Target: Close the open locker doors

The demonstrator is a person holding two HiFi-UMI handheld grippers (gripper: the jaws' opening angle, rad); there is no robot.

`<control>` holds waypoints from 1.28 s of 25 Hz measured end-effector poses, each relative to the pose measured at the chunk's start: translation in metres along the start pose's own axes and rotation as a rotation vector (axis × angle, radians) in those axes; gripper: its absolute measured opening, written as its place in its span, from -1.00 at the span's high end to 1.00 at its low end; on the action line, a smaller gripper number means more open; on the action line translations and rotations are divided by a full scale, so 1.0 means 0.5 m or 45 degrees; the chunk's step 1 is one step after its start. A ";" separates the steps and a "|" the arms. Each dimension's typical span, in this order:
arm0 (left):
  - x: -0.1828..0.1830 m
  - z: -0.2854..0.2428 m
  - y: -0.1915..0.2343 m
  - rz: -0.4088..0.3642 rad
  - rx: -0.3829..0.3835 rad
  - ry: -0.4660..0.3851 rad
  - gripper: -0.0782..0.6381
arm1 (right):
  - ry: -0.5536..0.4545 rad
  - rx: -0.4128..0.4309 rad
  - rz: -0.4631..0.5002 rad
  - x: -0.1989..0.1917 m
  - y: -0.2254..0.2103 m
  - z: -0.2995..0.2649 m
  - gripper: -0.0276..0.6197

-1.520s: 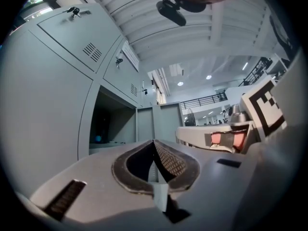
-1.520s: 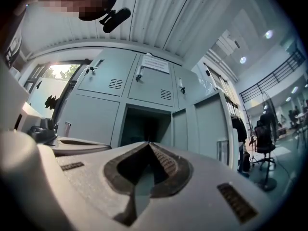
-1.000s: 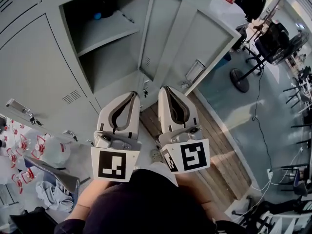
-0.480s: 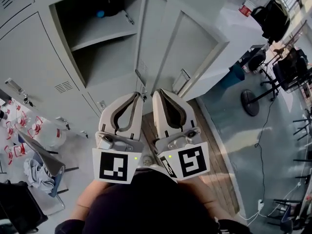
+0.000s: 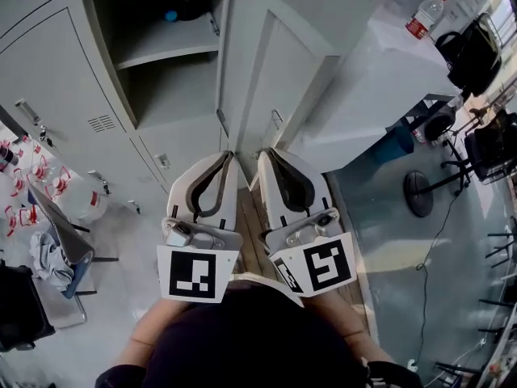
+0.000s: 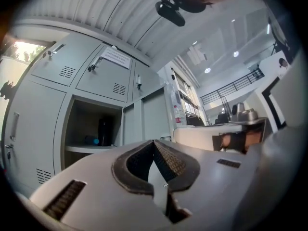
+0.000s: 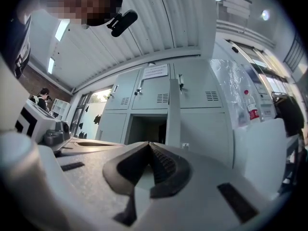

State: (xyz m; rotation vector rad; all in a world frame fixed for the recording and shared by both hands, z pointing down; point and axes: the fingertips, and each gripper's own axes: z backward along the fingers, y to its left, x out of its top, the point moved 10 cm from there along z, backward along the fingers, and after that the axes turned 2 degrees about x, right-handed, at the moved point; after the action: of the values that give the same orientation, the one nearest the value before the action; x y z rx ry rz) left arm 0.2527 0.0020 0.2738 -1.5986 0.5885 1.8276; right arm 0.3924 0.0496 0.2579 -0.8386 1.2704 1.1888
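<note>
A grey locker compartment (image 5: 161,63) stands open, with a shelf that holds a dark object and a blue one. Its door (image 5: 242,71) swings out toward me, nearly edge-on. My left gripper (image 5: 229,158) and right gripper (image 5: 265,153) are held side by side below the door, apart from it, both shut and empty. The left gripper view shows the shut left gripper (image 6: 154,142) with the compartment (image 6: 91,131) and door (image 6: 147,117) beyond it. In the right gripper view the door (image 7: 173,114) rises straight beyond the shut right gripper (image 7: 148,143).
A white table (image 5: 380,79) with a bottle (image 5: 424,14) stands right of the door. Water jugs (image 5: 77,200) and a chair (image 5: 56,241) are on the floor at the left. Office chairs (image 5: 477,55) stand at the far right. The neighbouring locker doors are closed.
Both grippers have swung together across the locker front, staying side by side and shut. The open door now shows more edge-on and sits straight above their tips.
</note>
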 end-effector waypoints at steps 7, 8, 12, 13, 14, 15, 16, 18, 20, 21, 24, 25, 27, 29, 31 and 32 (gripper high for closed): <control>0.014 -0.010 -0.038 -0.021 0.028 -0.016 0.77 | 0.012 0.067 -0.001 -0.002 -0.068 0.029 0.91; 0.014 -0.010 -0.041 -0.027 0.032 -0.020 0.77 | 0.015 0.081 0.002 -0.004 -0.076 0.030 0.91; 0.009 -0.014 -0.049 -0.017 0.041 -0.011 0.77 | 0.023 0.165 0.001 -0.013 -0.109 0.027 0.91; 0.007 -0.015 -0.050 -0.013 0.040 -0.004 0.77 | 0.030 0.194 -0.005 -0.016 -0.116 0.027 0.91; 0.006 -0.016 -0.050 -0.013 0.039 0.002 0.77 | 0.040 0.229 -0.019 -0.020 -0.122 0.026 0.88; 0.005 -0.016 -0.050 -0.016 0.039 0.005 0.77 | 0.050 0.269 -0.042 -0.025 -0.128 0.024 0.84; 0.003 -0.017 -0.050 -0.021 0.040 0.007 0.77 | 0.060 0.310 -0.072 -0.031 -0.134 0.022 0.81; 0.000 -0.017 -0.048 -0.022 0.050 0.012 0.77 | 0.071 0.384 -0.125 -0.043 -0.145 0.017 0.74; -0.004 -0.015 -0.044 -0.019 0.066 0.022 0.77 | 0.074 0.430 -0.151 -0.054 -0.151 0.010 0.67; -0.005 -0.014 -0.041 -0.020 0.073 0.025 0.77 | 0.075 0.446 -0.157 -0.059 -0.154 0.007 0.65; -0.004 -0.014 -0.038 -0.038 0.080 0.029 0.77 | 0.092 0.498 -0.180 -0.072 -0.158 -0.005 0.57; -0.002 -0.015 -0.038 -0.044 0.080 0.028 0.77 | 0.098 0.512 -0.187 -0.075 -0.158 -0.009 0.53; -0.001 -0.015 -0.039 -0.052 0.081 0.030 0.77 | 0.106 0.528 -0.192 -0.082 -0.160 -0.016 0.51; -0.002 -0.015 -0.039 -0.053 0.084 0.032 0.77 | 0.116 0.539 -0.195 -0.089 -0.162 -0.023 0.50; -0.004 -0.014 -0.037 -0.051 0.089 0.035 0.77 | 0.126 0.558 -0.208 -0.096 -0.164 -0.027 0.46; -0.005 -0.013 -0.036 -0.048 0.093 0.037 0.77 | 0.130 0.571 -0.214 -0.099 -0.166 -0.028 0.45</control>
State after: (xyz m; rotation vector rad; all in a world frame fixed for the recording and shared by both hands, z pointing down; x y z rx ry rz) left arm 0.2701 0.0097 0.2766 -1.5797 0.6268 1.7379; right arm 0.4734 0.0077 0.2922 -0.6618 1.4473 0.6956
